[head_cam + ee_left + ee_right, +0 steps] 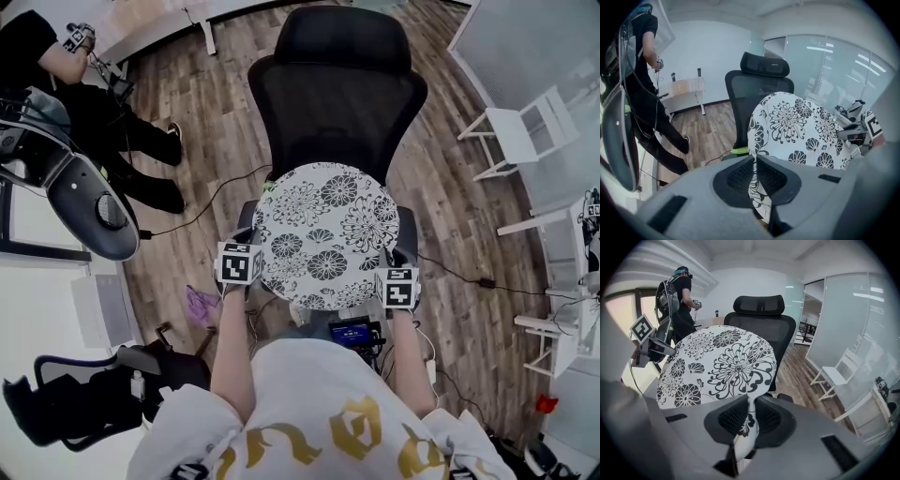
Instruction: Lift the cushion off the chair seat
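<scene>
Both ends are gripped. The left gripper (754, 174) and right gripper (750, 417) are each clamped on the near rim of the cushion (326, 234), one on either side, with the fabric squashed flat between the pads.

My take on lifting it cleanly: raise both hands together and keep them level, so the floppy disc doesn't sag or twist out of one pinch. Then draw it toward the body to clear the armrests (410, 228).

The cushion itself is round, white with big black flower prints, and looks soft. It hangs over the seat of the black mesh chair (337, 84) and hides nearly all of it. I can't tell if the far edge touches the seat.
</scene>
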The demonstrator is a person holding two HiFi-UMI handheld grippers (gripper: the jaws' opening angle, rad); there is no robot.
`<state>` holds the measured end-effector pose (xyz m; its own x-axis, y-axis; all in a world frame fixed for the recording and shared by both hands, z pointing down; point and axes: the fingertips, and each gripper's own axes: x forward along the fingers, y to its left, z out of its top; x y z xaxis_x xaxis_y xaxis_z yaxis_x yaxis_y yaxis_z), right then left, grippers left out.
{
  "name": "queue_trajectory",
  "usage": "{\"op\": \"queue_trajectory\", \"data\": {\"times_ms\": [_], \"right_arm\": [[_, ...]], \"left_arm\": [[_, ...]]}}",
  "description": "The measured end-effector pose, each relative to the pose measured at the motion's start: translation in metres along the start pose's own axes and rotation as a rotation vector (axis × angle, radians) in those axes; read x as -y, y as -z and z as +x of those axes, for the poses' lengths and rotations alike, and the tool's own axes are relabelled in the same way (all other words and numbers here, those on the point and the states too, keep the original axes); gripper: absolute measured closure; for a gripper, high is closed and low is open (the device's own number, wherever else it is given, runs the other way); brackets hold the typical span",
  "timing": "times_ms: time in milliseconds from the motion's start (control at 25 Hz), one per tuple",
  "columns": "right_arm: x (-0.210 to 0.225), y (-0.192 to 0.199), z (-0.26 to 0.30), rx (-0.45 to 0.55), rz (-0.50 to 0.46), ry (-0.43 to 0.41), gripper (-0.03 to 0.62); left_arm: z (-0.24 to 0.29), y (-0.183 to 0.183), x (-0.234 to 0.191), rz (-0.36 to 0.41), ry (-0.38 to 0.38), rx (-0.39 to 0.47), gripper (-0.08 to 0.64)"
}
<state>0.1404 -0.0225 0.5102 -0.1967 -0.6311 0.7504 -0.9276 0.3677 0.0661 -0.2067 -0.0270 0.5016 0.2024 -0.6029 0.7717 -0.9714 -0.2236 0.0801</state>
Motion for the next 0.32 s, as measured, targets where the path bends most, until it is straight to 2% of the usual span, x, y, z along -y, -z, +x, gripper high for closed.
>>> {"op": "queue_trajectory", "data": {"times_ms": [320], "right_arm": [[0.0000, -0.0011, 0.0011, 0.005, 0.002, -0.003, 0.551]], "left_arm": [[0.0025, -0.0026, -0.0003, -0.004, 0.002, 0.007, 0.537]]}}
